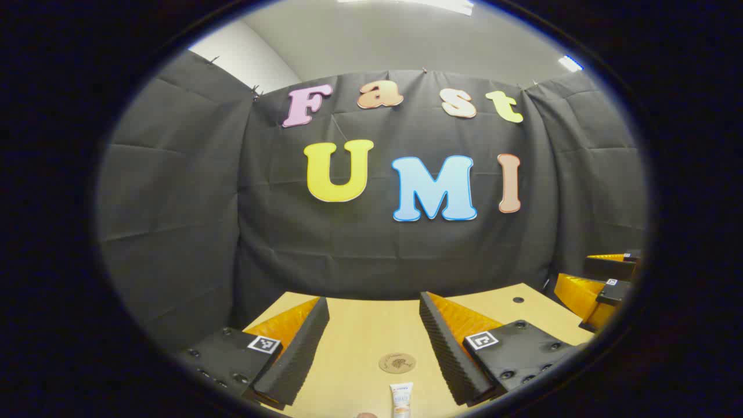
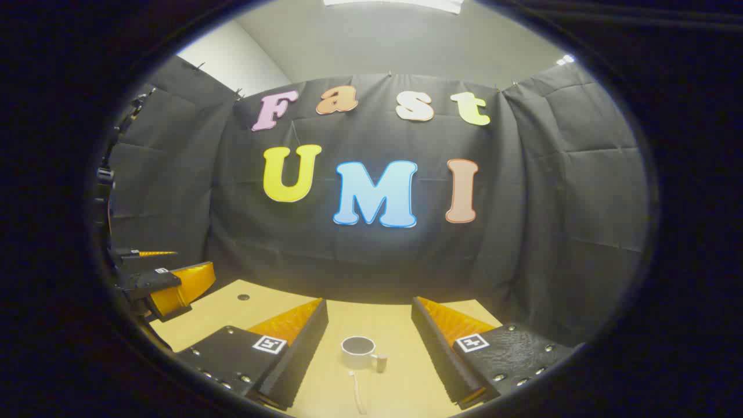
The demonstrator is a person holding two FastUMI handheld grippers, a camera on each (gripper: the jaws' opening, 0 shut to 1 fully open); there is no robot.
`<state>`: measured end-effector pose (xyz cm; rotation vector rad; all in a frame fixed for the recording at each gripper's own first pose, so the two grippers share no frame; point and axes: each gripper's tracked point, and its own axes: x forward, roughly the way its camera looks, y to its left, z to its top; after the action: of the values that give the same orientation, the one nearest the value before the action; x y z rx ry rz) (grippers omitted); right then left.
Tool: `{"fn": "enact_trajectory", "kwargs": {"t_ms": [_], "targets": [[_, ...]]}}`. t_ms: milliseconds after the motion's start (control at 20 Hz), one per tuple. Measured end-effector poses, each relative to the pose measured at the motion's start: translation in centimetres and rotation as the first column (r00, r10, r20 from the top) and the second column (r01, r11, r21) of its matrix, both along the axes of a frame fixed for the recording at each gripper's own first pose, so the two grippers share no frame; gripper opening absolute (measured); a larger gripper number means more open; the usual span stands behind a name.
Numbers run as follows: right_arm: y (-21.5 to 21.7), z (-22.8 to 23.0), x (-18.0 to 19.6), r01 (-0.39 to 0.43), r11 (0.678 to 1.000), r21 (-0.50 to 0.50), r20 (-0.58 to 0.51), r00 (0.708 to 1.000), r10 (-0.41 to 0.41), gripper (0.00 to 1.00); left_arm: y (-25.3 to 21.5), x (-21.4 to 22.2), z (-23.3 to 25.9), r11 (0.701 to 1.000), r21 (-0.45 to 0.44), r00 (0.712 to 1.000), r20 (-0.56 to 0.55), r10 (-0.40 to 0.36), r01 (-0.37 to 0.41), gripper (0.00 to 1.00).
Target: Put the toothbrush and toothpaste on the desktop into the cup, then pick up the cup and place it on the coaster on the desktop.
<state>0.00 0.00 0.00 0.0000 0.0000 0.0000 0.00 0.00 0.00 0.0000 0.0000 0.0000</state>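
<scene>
In the left gripper view we see the toothpaste [image 1: 401,399] lying flat on the surface [image 1: 360,331] at the bottom centre, and the round coaster [image 1: 397,363] just above it, near but apart. Both lie in the gap between our left tool [image 1: 371,348] and its two fingers, which stand wide apart and grip nothing. At the right edge of that frame the other tool shows, held above the surface.

In the right gripper view the cup [image 2: 358,351] stands upright at lower centre, its handle turned to the right. Just below it in the frame the toothbrush [image 2: 357,392] lies on the surface [image 2: 400,325], apart from the cup. Both sit between the fingers of our right tool [image 2: 370,348], which are spread wide and hold nothing. Both tools point level toward the booth wall, low over the surface. A small dark hole [image 2: 243,296] marks the surface at the left. Nothing stands between either tool and its things.
</scene>
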Motion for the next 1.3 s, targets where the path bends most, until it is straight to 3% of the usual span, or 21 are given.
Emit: {"fn": "enact_trajectory", "kwargs": {"t_ms": [750, 1000, 1300], "targets": [[-1.4, -1.9, 1.8, -0.018, 1.000, 0.011, -0.060, 0.998, 0.019, 0.90, -2.9, 1.7, -1.3, 0.999, 0.014, 0.999, -0.040, -0.035, 0.035, 1.00], [-0.9, -4.2, 2.6, -0.051, 0.999, 0.000, -0.133, 0.990, 0.051, 0.90, -4.1, 2.8, -4.6, 0.998, 0.007, 0.989, -0.133, -0.067, 0.069, 0.99], [-0.3, -9.4, 3.9, -0.089, 0.996, 0.020, -0.261, 0.961, 0.092, 0.90, -4.6, 3.9, -10.8, 0.996, -0.010, 0.956, -0.282, -0.085, 0.085, 1.00]]}}
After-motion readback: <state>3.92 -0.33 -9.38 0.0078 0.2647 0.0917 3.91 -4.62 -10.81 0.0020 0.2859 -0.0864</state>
